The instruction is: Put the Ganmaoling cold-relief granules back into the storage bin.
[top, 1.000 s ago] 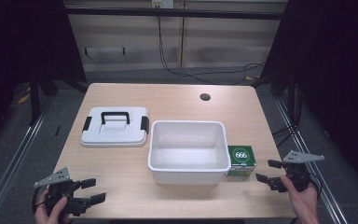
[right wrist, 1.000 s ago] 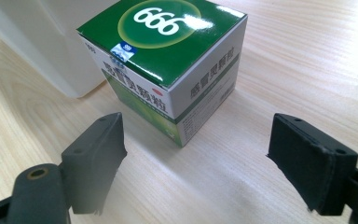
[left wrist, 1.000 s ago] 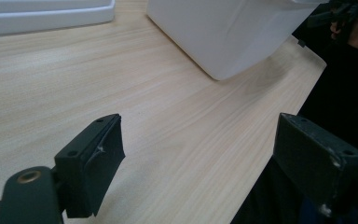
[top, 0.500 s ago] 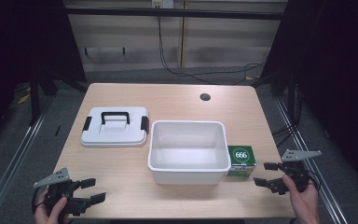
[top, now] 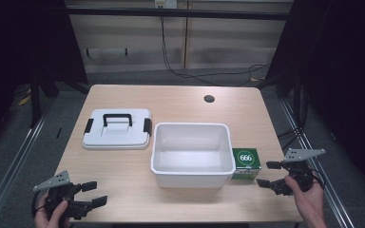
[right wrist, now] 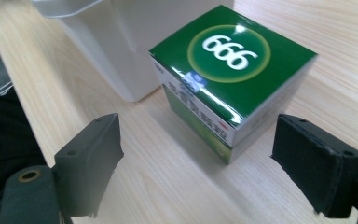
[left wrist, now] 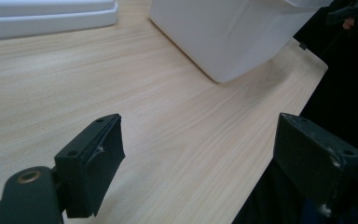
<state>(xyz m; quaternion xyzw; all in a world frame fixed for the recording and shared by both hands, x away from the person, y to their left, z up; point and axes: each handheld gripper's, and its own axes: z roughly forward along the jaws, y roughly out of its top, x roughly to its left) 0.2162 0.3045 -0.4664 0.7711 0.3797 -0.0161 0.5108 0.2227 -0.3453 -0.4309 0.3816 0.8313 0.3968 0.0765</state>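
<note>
Jaws spread wide on both sides, nothing between either pair! The right gripper point(top: 268, 174) sits at the near right corner of the table point(top: 180, 102), its flat black jaws pointing at the green box point(top: 245, 163) and stopping just short of it. In the right gripper view the right gripper point(right wrist: 198, 163) frames that box point(right wrist: 230, 70) nicely: a glossy cardboard cube, white "666" in a lighter green ring on top, pale printed side panels, light glinting off the lid. It stands on the wood right beside the white tub point(right wrist: 107, 42), at the tub's right wall.

The tub point(top: 192, 153) is smooth white plastic, rectangular with rounded corners and a rolled rim, its inside bare. Left of it lies its flat white lid point(top: 117, 129), with a black carry handle and a black clip at each end. The table is pale wood-grain laminate with a round dark cable hole point(top: 209, 99) near the far edge.

Over at the near left corner, the left gripper point(top: 92, 193) rests in the person's hand point(top: 52, 216), and the left gripper view has the left gripper point(left wrist: 198, 154) open over bare wood, the tub's corner point(left wrist: 228, 37) ahead.

Against a second ago: the right gripper has crept in a touch towards the box. Left gripper, tub, lid and box are unmoved.
</note>
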